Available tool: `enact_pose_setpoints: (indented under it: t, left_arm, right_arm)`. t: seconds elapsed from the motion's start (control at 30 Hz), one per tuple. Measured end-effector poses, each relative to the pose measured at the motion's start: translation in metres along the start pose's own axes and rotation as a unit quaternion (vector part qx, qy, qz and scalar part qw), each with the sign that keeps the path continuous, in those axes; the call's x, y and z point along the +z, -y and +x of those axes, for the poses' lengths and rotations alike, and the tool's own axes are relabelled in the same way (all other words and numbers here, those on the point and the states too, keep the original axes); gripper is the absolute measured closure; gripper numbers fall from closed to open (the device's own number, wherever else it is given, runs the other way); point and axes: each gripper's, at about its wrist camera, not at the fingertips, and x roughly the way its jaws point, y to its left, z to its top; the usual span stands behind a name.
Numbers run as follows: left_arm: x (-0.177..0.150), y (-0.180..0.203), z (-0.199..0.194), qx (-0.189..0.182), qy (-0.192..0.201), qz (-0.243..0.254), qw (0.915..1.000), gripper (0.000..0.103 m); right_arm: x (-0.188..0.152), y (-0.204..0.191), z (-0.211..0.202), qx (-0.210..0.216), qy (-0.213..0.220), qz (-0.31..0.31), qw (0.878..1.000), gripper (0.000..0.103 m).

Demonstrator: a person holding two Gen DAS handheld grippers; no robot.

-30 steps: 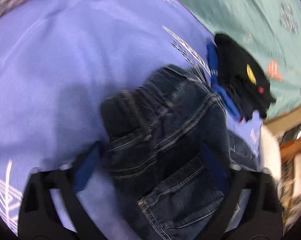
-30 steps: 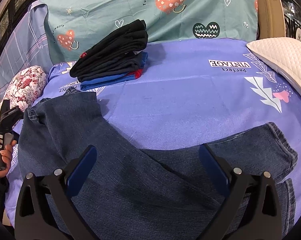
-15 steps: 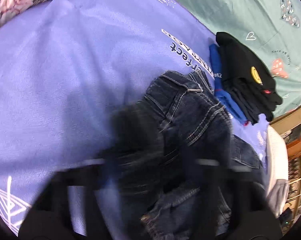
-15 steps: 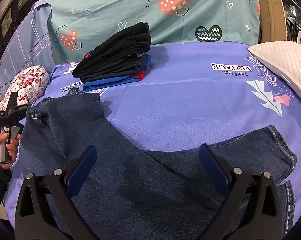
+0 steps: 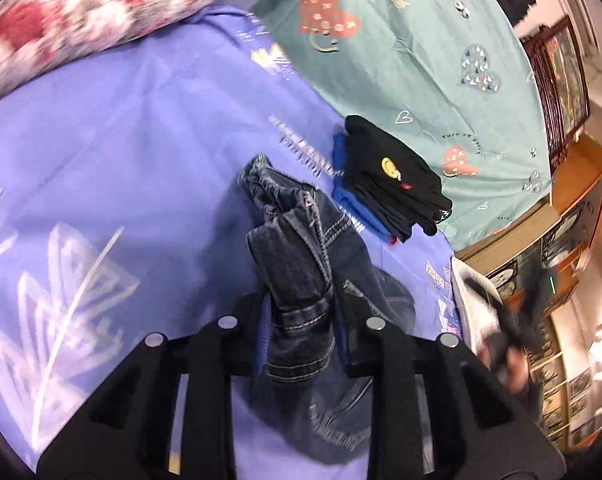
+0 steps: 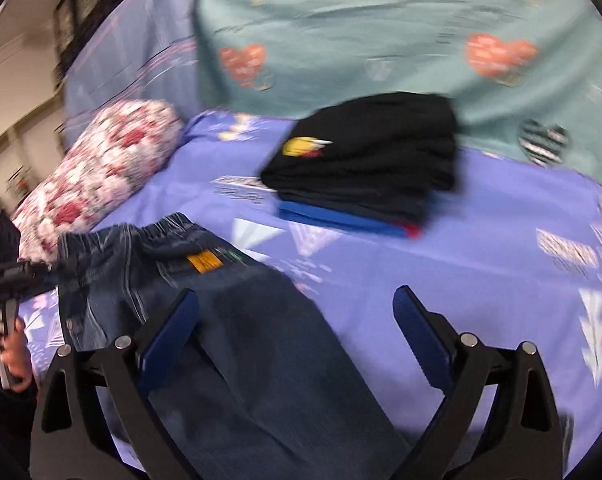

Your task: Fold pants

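Observation:
Dark blue denim pants (image 5: 301, 264) lie on a purple bedsheet (image 5: 121, 152). My left gripper (image 5: 303, 336) is shut on the bunched waistband of the pants and holds it a little off the sheet. In the right wrist view the pants (image 6: 261, 352) run from the elastic waistband with an orange label (image 6: 205, 261) at the left down under my right gripper (image 6: 297, 332), which is open and empty above the leg. The left gripper and the hand holding it show at that view's left edge (image 6: 5, 280).
A stack of folded black and blue clothes (image 6: 373, 164) lies on the sheet behind the pants; it also shows in the left wrist view (image 5: 393, 184). A floral pillow (image 6: 97, 176) is at the far left. A teal heart-print cover (image 6: 381, 40) hangs behind. A white pillow (image 5: 473, 300) lies right.
My left gripper has closed on the waistband and lifted it. My right gripper has swung left, from over the legs toward the waistband end.

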Motion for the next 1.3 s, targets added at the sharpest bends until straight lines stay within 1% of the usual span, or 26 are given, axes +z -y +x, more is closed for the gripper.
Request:
enact_pose_setpoints:
  t: [0.1,0.23,0.3,0.33,0.37,0.47,0.5,0.53,0.57,0.6,0.63,0.7,0.77,0.8,0.87,0.93,1.0,1.03,1.07,1.1,1.13,1.17,1.2,1.23,1.27,1.3]
  left_arm:
    - [-0.022,-0.030,0.000,0.031,-0.031,-0.039,0.9983,0.077]
    - [-0.030,-0.050,0.006,0.051,-0.044,-0.063,0.9958,0.074]
    - [-0.027,-0.050,0.011,0.054,-0.043,-0.070,0.9952,0.061]
    - [-0.026,-0.049,0.017,0.054,-0.047,-0.072,0.9948,0.033]
    - [-0.026,-0.049,0.023,0.058,-0.053,-0.078,0.9939,0.012]
    - [-0.025,-0.052,0.035,0.060,-0.057,-0.094,0.9921,0.005]
    - [-0.025,-0.051,0.042,0.061,-0.064,-0.089,0.9921,0.006]
    - [-0.026,-0.049,0.047,0.065,-0.069,-0.077,0.9925,0.012]
    - [-0.026,-0.045,0.048,0.072,-0.065,-0.059,0.9935,0.040]
    - [-0.026,-0.042,0.047,0.075,-0.062,-0.045,0.9942,0.054]
    - [-0.023,-0.038,0.041,0.068,-0.055,-0.033,0.9956,0.077]
    - [-0.023,-0.037,0.027,0.063,-0.034,-0.030,0.9970,0.078]
    - [-0.020,-0.031,-0.001,0.071,0.005,-0.017,0.9973,0.081]
    - [-0.020,-0.031,-0.010,0.071,0.015,-0.017,0.9972,0.081]
    - [-0.019,-0.031,-0.037,0.077,0.041,-0.019,0.9960,0.081]
    - [-0.023,-0.029,-0.057,0.101,0.053,-0.005,0.9935,0.081]
    - [-0.024,-0.036,-0.056,0.142,0.049,-0.009,0.9886,0.080]
    - [-0.022,-0.049,-0.053,0.169,0.041,-0.026,0.9845,0.074]
    - [-0.023,-0.066,-0.048,0.190,0.021,-0.053,0.9801,0.068]
    - [-0.022,-0.083,-0.043,0.203,-0.001,-0.079,0.9760,0.068]
    - [-0.024,-0.101,-0.044,0.205,-0.016,-0.113,0.9722,0.066]
    - [-0.023,-0.103,-0.047,0.205,-0.020,-0.116,0.9716,0.058]
    - [-0.021,-0.101,-0.053,0.208,-0.014,-0.111,0.9718,0.055]
    - [-0.017,-0.094,-0.067,0.223,0.010,-0.092,0.9704,0.050]
    - [-0.011,-0.086,-0.077,0.231,0.031,-0.073,0.9698,0.039]
    - [-0.006,-0.080,-0.085,0.231,0.048,-0.061,0.9699,0.034]
  right_arm:
    - [0.043,-0.034,0.063,0.078,-0.057,-0.041,0.994,0.005]
    - [0.065,-0.095,0.151,0.153,-0.137,-0.114,0.972,0.005]
    - [0.061,-0.128,0.199,0.157,-0.179,-0.166,0.957,0.005]
    - [0.057,-0.139,0.217,0.154,-0.196,-0.188,0.950,0.005]
    - [0.054,-0.145,0.230,0.150,-0.208,-0.203,0.945,0.005]
    - [0.043,-0.155,0.262,0.145,-0.252,-0.231,0.929,0.005]
    - [0.040,-0.158,0.272,0.138,-0.269,-0.241,0.922,0.004]
    - [0.035,-0.160,0.275,0.134,-0.277,-0.246,0.919,0.005]
    - [0.034,-0.162,0.273,0.134,-0.277,-0.248,0.919,0.013]
    - [0.034,-0.167,0.268,0.133,-0.280,-0.254,0.916,0.026]
    - [0.035,-0.171,0.261,0.127,-0.277,-0.265,0.915,0.033]
    - [0.043,-0.168,0.248,0.113,-0.268,-0.261,0.920,0.068]
    - [0.057,-0.165,0.234,0.101,-0.245,-0.247,0.932,0.080]
    - [0.065,-0.167,0.223,0.105,-0.224,-0.245,0.937,0.081]
    - [0.079,-0.176,0.203,0.120,-0.192,-0.243,0.943,0.081]
    - [0.097,-0.191,0.188,0.143,-0.163,-0.240,0.946,0.082]
    - [0.105,-0.204,0.182,0.152,-0.140,-0.242,0.948,0.081]
    - [0.103,-0.216,0.190,0.147,-0.132,-0.240,0.950,0.078]
    - [0.098,-0.220,0.200,0.129,-0.135,-0.242,0.952,0.065]
    - [0.089,-0.228,0.212,0.104,-0.140,-0.249,0.953,0.050]
    - [0.077,-0.232,0.221,0.054,-0.142,-0.266,0.952,0.050]
    - [0.071,-0.232,0.220,0.026,-0.131,-0.277,0.952,0.050]
    - [0.072,-0.223,0.207,0.013,-0.104,-0.273,0.956,0.050]
    - [0.076,-0.212,0.194,0.011,-0.087,-0.259,0.962,0.050]
    - [0.083,-0.193,0.174,0.012,-0.072,-0.231,0.970,0.048]
    - [0.090,-0.171,0.156,0.013,-0.064,-0.201,0.977,0.046]
